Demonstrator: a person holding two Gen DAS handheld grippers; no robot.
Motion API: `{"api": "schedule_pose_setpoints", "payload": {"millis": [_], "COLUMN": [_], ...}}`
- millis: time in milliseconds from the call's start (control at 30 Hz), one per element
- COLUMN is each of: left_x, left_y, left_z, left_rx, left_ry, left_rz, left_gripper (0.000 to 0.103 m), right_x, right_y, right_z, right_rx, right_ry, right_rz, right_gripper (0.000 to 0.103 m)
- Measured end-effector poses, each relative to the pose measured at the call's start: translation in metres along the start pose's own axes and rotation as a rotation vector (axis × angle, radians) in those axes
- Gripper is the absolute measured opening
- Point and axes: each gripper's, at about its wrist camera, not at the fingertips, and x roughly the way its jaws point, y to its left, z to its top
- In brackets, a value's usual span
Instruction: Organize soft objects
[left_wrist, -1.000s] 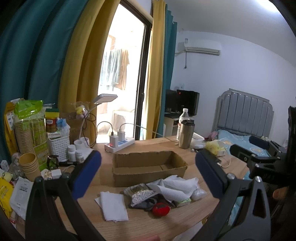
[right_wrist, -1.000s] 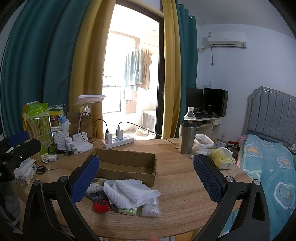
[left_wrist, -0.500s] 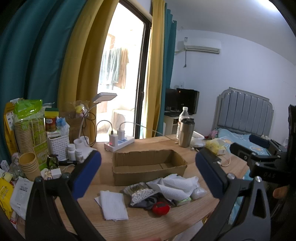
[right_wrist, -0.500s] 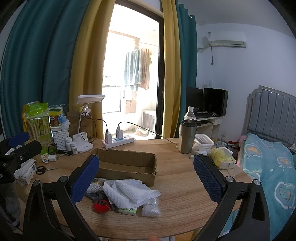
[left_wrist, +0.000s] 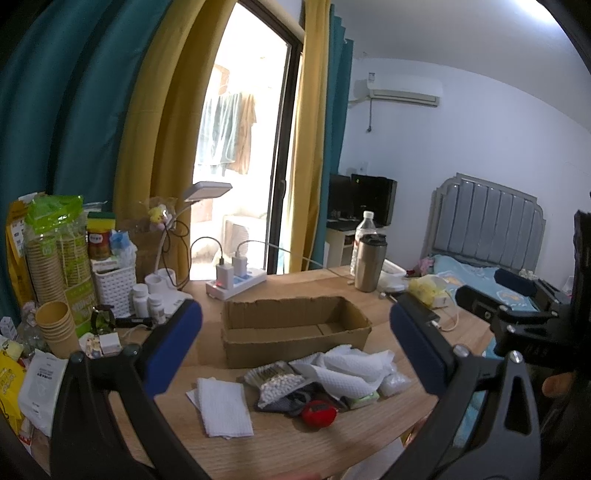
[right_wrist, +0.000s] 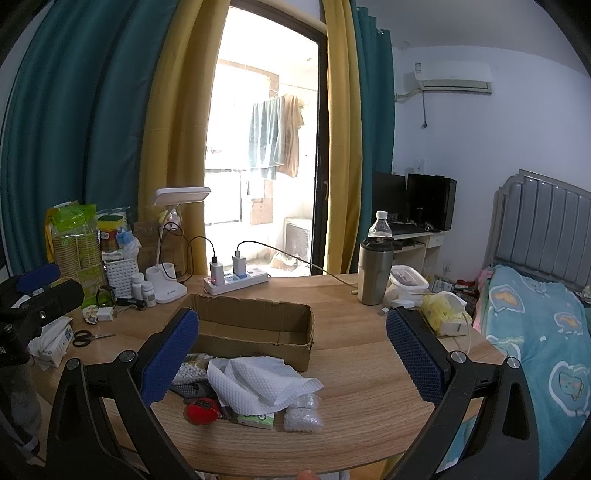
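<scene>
An open cardboard box (left_wrist: 295, 326) (right_wrist: 255, 326) sits mid-table. In front of it lies a pile of soft things: crumpled white tissue (left_wrist: 351, 371) (right_wrist: 262, 382), a bag of cotton swabs (left_wrist: 279, 382) (right_wrist: 192, 367), a red soft ball (left_wrist: 319, 408) (right_wrist: 201, 410), a small green pack (right_wrist: 256, 419) and a bubble-wrap wad (right_wrist: 303, 415). A folded white napkin (left_wrist: 223, 411) lies to the left. My left gripper (left_wrist: 295, 350) and right gripper (right_wrist: 291, 354) both hang open above the table's near edge, holding nothing. The right gripper's body (left_wrist: 517, 314) shows at the left view's right edge.
The wooden table (right_wrist: 354, 369) is crowded at the left with paper cups (left_wrist: 55, 328), a white basket (left_wrist: 114, 284), pill bottles, a desk lamp (right_wrist: 166, 284) and scissors (right_wrist: 86, 336). A power strip (right_wrist: 236, 280), steel tumbler (right_wrist: 375, 271) and yellow tissue pack (right_wrist: 443, 314) stand behind. A bed (right_wrist: 546, 332) is at right.
</scene>
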Motion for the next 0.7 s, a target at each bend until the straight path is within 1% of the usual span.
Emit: {"api": "schedule_pose_setpoints", "payload": {"millis": [700], "left_x": [0.0016], "left_y": [-0.0030], "left_z": [0.0030], "left_rx": [0.002], "left_ry": [0.009], "left_rz": [-0.002], "left_gripper": [0.103], "right_x": [0.0009], "right_y": [0.0014], "right_z": [0.0000], "right_rx": [0.000], "right_ry": [0.003], "right_rz": [0.000], "right_gripper": [0.103]}}
